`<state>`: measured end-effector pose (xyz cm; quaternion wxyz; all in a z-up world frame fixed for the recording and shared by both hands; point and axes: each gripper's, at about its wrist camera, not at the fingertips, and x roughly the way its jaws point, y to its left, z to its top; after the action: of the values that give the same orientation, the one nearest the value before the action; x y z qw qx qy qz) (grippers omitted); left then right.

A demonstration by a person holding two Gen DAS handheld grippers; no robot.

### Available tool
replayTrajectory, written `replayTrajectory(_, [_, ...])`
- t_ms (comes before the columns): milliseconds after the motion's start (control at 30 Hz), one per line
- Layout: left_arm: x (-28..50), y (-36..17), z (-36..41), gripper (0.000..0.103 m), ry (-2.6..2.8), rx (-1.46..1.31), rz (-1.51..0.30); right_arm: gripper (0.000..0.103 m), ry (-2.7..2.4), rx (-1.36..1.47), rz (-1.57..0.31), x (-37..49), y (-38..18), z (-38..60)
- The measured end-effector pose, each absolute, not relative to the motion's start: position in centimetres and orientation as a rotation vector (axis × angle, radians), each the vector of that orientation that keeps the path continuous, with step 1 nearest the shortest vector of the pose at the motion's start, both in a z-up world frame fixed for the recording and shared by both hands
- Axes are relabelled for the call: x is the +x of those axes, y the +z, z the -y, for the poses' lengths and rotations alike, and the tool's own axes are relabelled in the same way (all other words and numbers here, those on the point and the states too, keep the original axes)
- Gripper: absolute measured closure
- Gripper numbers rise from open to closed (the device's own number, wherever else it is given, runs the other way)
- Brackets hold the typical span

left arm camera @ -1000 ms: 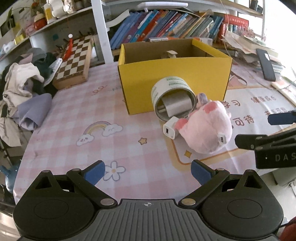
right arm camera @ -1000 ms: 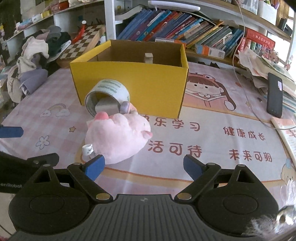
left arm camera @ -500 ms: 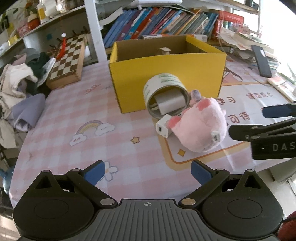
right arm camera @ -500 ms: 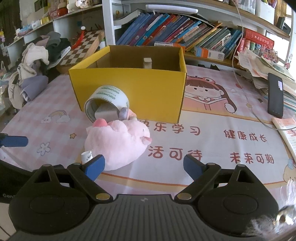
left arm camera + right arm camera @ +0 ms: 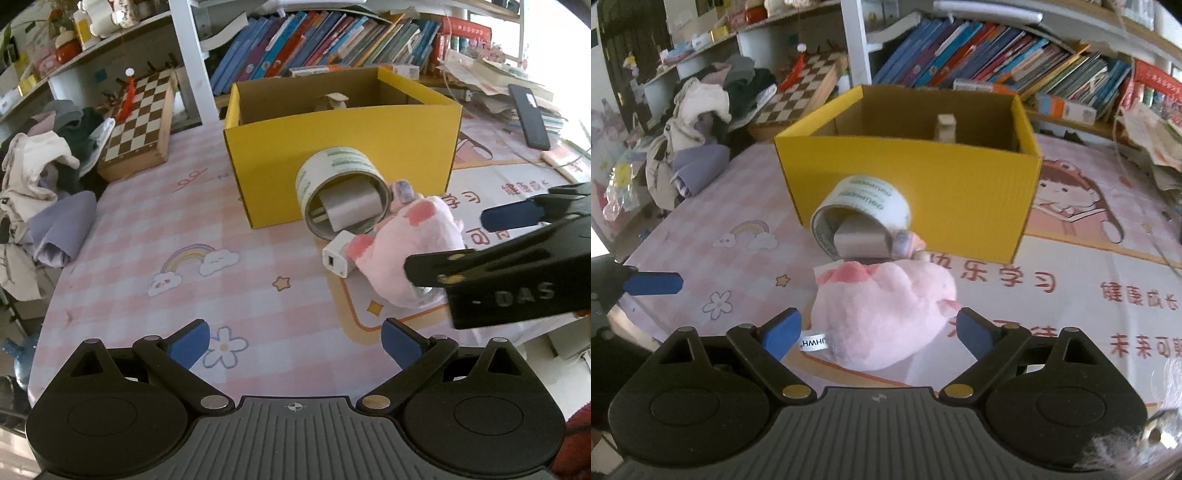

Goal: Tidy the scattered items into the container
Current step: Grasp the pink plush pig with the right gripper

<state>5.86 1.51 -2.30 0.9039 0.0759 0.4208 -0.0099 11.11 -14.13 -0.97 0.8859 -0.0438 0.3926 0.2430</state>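
Observation:
A yellow cardboard box (image 5: 343,158) (image 5: 912,184) stands open on the table. A wide tape roll (image 5: 341,194) (image 5: 862,214) leans against its front wall with a grey block inside it. A white charger (image 5: 338,254) lies in front of the roll. A pink plush toy (image 5: 406,251) (image 5: 882,314) lies beside them. My right gripper (image 5: 879,330) is open, its blue fingertips on either side of the plush's near end. My left gripper (image 5: 295,341) is open and empty over the tablecloth, short of the items.
A chessboard (image 5: 138,118) and a pile of clothes (image 5: 44,177) sit at the left. Bookshelves (image 5: 332,44) run behind the box. A black phone (image 5: 528,114) and papers lie at the far right. The table's near edge is just below my grippers.
My right gripper has moved forward and left so the plush now lies between its fingers. My left gripper has drifted slightly; both stay open.

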Motion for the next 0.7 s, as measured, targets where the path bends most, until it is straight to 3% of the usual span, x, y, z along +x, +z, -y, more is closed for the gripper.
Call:
replayTrajectory(233, [6.0, -2.4, -1.5, 0.002, -0.024, 0.199, -0.89, 0.013, 0.49, -0.106, -0.884, 12.6, -2.8, 12.7])
replayTrajectory(400, [6.6, -2.7, -1.3, 0.002, -0.047, 0.191, -0.898, 0.038, 0.482, -0.069, -0.868, 12.6, -2.6, 13.8])
replayTrajectory(700, [8.5, -3.4, 0.1, 0.002, -0.133, 0.172, -0.896, 0.043, 0.358, -0.026, -0.825, 11.6, -1.1, 18.0])
